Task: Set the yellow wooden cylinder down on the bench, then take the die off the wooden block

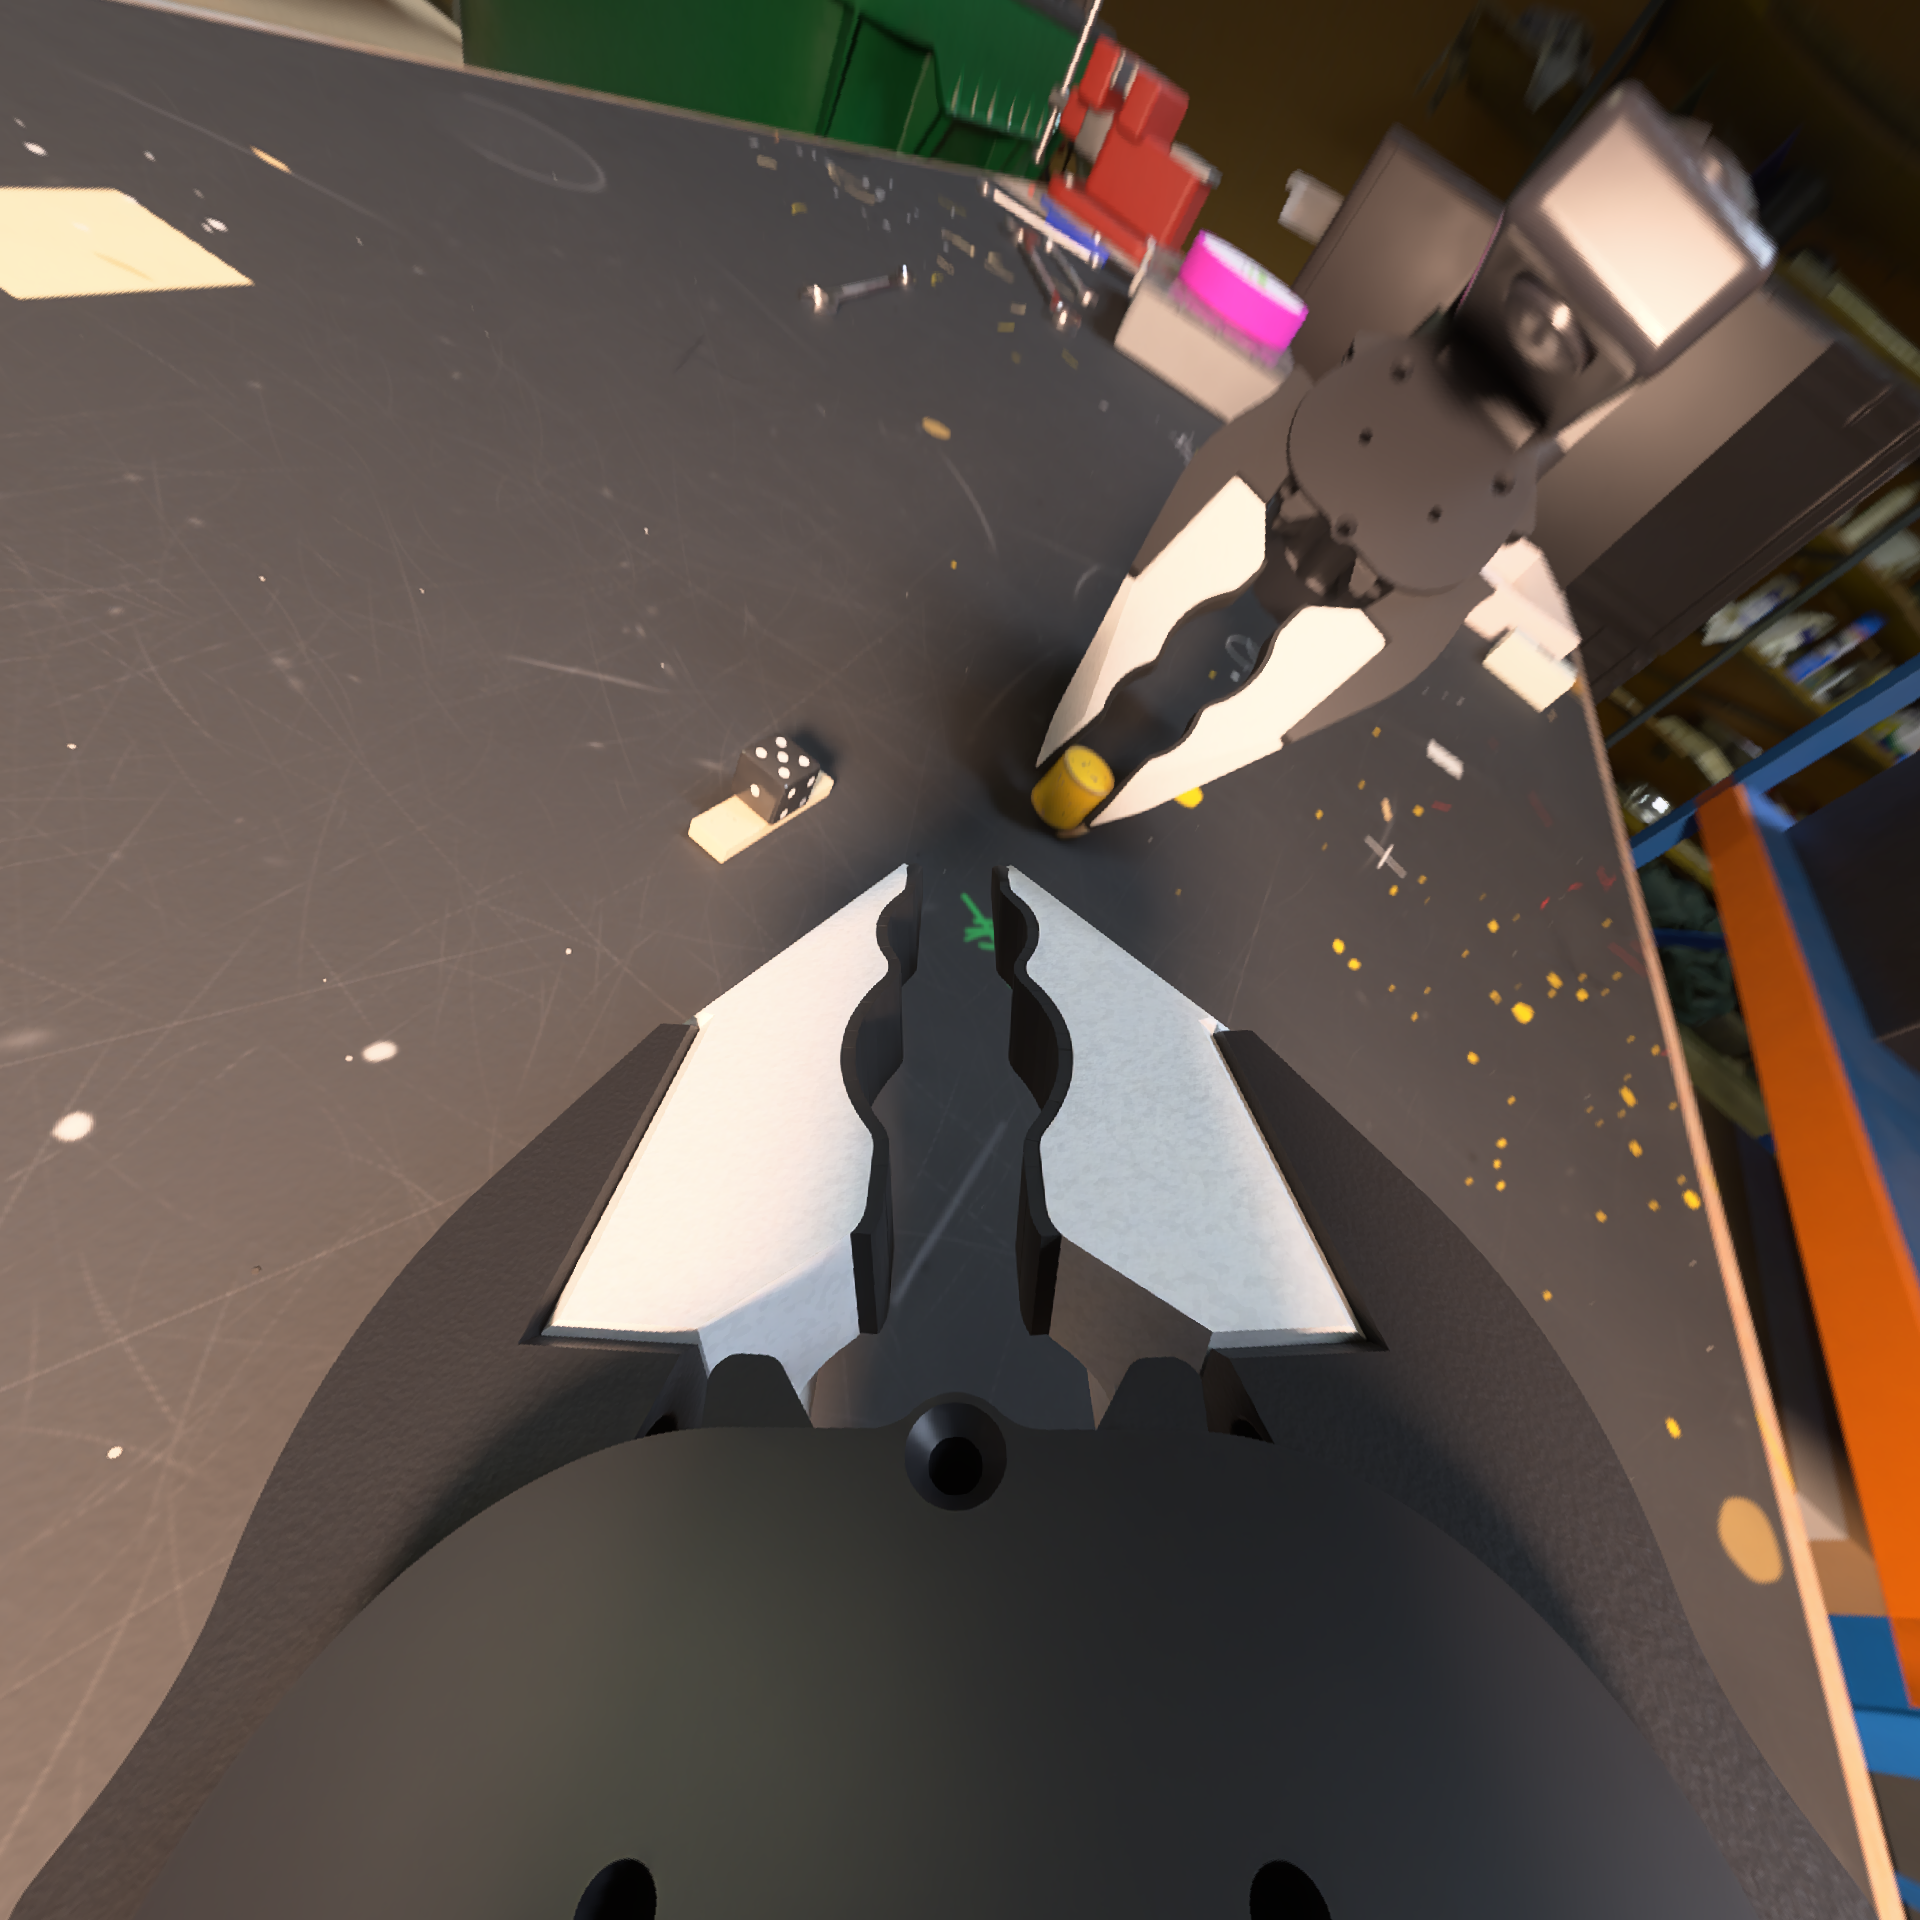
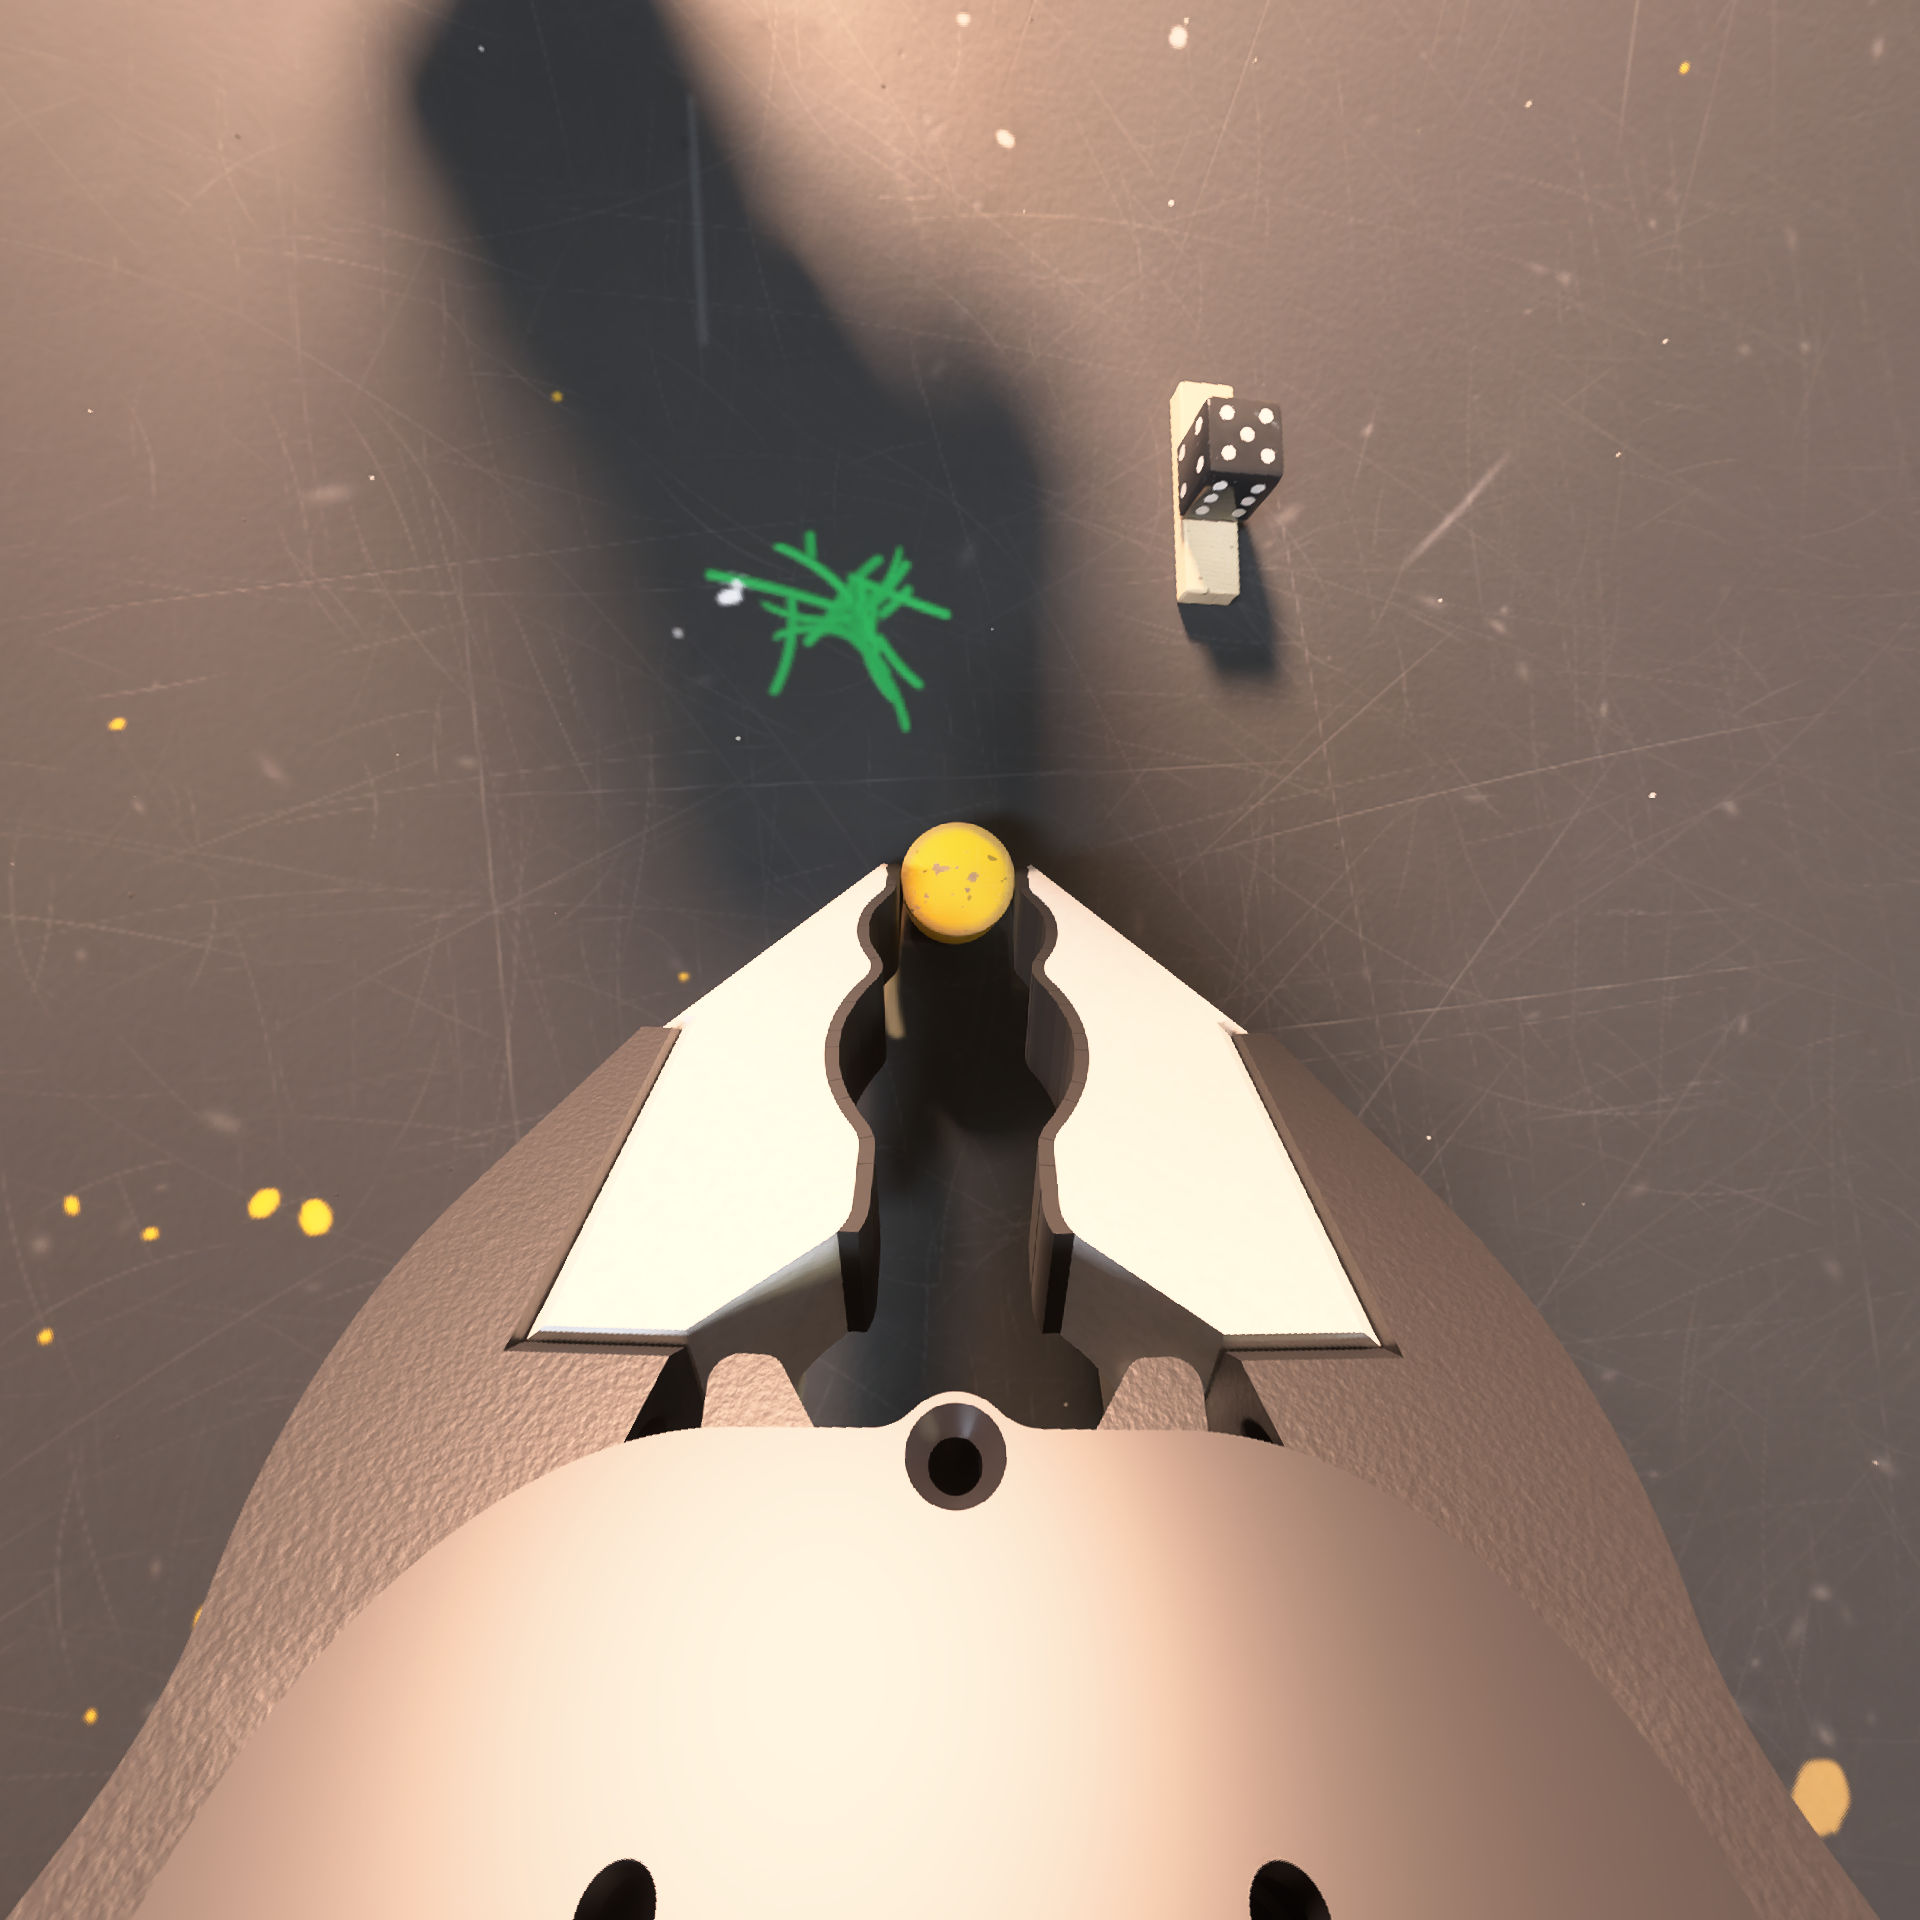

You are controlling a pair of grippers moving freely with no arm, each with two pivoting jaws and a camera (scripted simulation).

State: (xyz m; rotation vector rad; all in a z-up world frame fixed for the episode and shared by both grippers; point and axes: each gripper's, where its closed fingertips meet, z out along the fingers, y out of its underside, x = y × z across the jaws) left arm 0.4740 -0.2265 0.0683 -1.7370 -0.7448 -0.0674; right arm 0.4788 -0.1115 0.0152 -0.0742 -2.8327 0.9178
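My right gripper [image 2: 956, 873] is shut on the yellow wooden cylinder [image 2: 956, 881], held upright at its fingertips. In the left wrist view the cylinder [image 1: 1070, 788] hangs at the bench surface, its lower end at or just above it. The right gripper [image 1: 1081, 802] points steeply down there. The black die [image 1: 784, 779] sits on one end of the small pale wooden block [image 1: 727, 826], left of the cylinder. In the right wrist view the die [image 2: 1231, 457] and block [image 2: 1205, 571] lie ahead to the right. My left gripper [image 1: 954, 878] is empty, jaws a narrow gap apart, low over the bench [image 1: 416, 623].
A green scribble [image 2: 842, 623] marks the bench between the grippers. At the far edge stand a green bin [image 1: 779, 62], a red vise [image 1: 1127, 156], a pink tape roll [image 1: 1242, 291] and a wrench [image 1: 857, 289]. The bench edge [image 1: 1704, 1143] runs down the right.
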